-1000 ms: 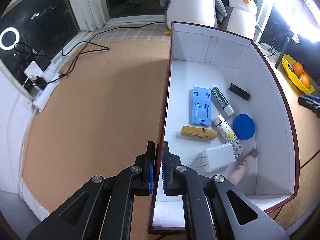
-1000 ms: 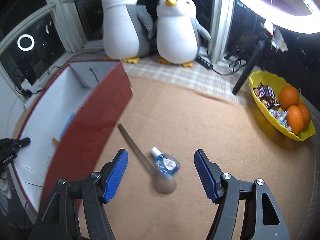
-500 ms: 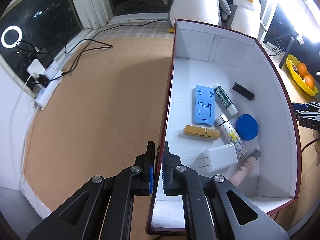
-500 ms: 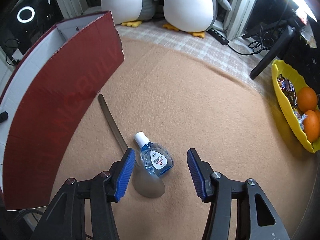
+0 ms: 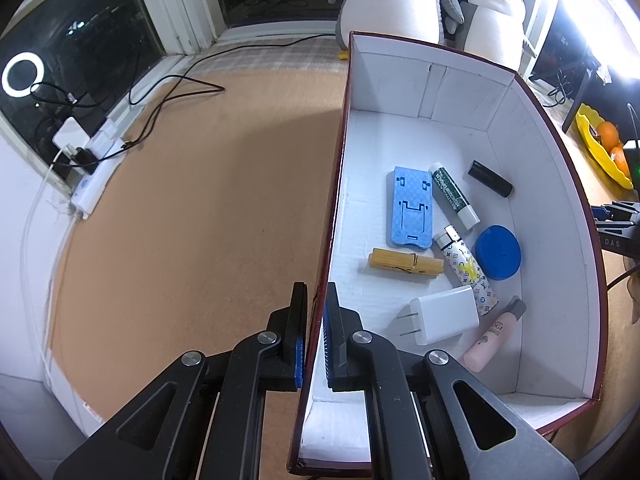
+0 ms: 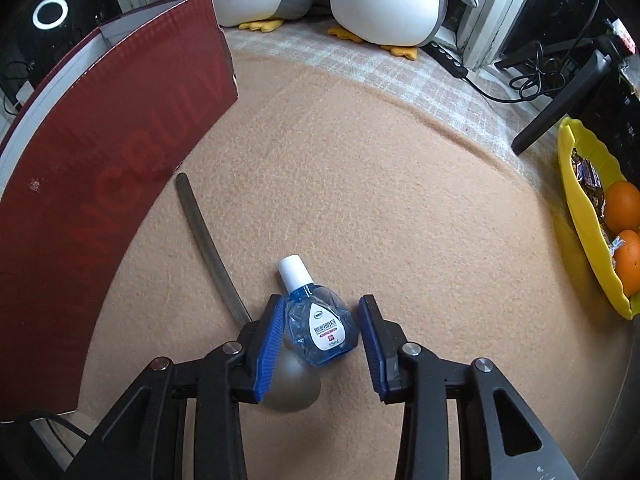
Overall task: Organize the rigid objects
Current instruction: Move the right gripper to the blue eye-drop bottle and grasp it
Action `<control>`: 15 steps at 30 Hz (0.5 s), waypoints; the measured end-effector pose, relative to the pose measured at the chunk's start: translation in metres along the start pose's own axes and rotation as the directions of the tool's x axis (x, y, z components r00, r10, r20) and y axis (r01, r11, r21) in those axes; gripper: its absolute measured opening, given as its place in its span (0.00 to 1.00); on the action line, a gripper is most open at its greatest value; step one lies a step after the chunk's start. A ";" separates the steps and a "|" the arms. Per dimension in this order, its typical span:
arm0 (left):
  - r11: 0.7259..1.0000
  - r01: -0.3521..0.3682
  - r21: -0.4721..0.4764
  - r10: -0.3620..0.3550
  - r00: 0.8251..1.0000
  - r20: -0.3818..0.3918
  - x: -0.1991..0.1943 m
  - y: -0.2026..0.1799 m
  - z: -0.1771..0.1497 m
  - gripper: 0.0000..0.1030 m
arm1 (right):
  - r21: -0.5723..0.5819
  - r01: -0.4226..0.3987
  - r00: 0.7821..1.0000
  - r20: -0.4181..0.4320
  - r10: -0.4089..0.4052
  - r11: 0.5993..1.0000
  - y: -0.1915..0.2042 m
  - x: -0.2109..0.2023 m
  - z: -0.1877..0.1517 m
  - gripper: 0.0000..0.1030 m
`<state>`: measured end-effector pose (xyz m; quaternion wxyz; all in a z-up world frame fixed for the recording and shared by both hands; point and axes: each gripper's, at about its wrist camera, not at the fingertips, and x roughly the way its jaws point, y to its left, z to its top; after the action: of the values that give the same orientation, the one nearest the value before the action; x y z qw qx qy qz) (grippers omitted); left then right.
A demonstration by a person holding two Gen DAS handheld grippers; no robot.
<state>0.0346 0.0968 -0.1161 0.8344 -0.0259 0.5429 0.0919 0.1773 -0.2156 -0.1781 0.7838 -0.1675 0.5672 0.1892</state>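
Observation:
My left gripper [image 5: 316,292] is shut on the left wall of the dark red box [image 5: 460,92], whose white inside holds a blue phone stand [image 5: 411,208], a wooden clothespin [image 5: 406,264], a white charger [image 5: 444,314], a blue lid [image 5: 498,246] and several tubes. In the right wrist view a blue eye-drop bottle [image 6: 320,328] with a white cap lies on the bowl of a metal spoon [image 6: 204,232] on the tan mat, right of the box [image 6: 100,160]. My right gripper [image 6: 320,308] straddles the bottle with its jaws closing. The left pad is against it and a thin gap shows at the right pad.
A yellow tray [image 6: 580,220] of oranges and sweets sits at the right edge of the mat. Two penguin plushes [image 6: 384,0] stand at the back beside a black stand leg [image 6: 560,104]. A power strip with cables [image 5: 96,176] lies along the left window sill.
My right gripper has come down over the eye-drop bottle and its jaws have narrowed from wide apart to close around it. The left gripper still holds the box wall.

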 end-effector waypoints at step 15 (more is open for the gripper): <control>1.000 0.025 -0.017 -0.025 1.000 -0.002 0.001 0.003 0.000 0.07 | 0.070 0.032 0.997 0.068 -0.037 0.997 -0.005 -0.026 0.001 0.31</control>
<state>0.0345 0.0999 -0.1170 0.8347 -0.0398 0.5425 0.0860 0.1728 -0.2220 -0.1529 0.8115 -0.1435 0.5429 0.1616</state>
